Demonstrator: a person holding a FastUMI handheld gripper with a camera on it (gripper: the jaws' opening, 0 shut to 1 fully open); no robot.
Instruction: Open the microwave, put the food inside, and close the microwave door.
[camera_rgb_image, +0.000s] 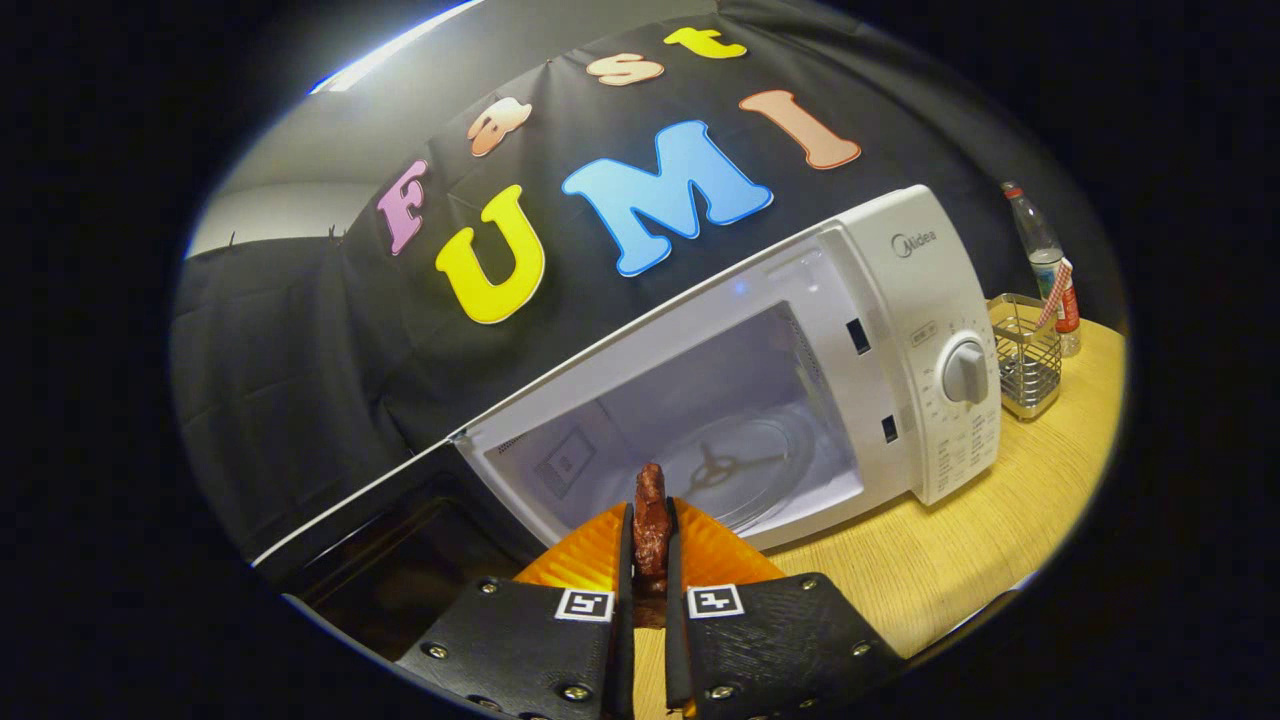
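A white microwave (900, 330) stands on the wooden table with its door (390, 540) swung wide open to the left of the cavity. Inside, a glass turntable (745, 470) lies on the cavity floor. My gripper (650, 525) is shut on a reddish-brown piece of food (650, 515), which sticks up between the two fingers. The food hangs just in front of the cavity's opening, above the lower front edge. The whole view is tilted.
The control panel with a round dial (965, 372) is to the right of the cavity. Beyond the microwave on the wooden table (960, 560) stand a wire basket (1028, 360) and a plastic bottle (1045, 260). Black cloth hangs behind.
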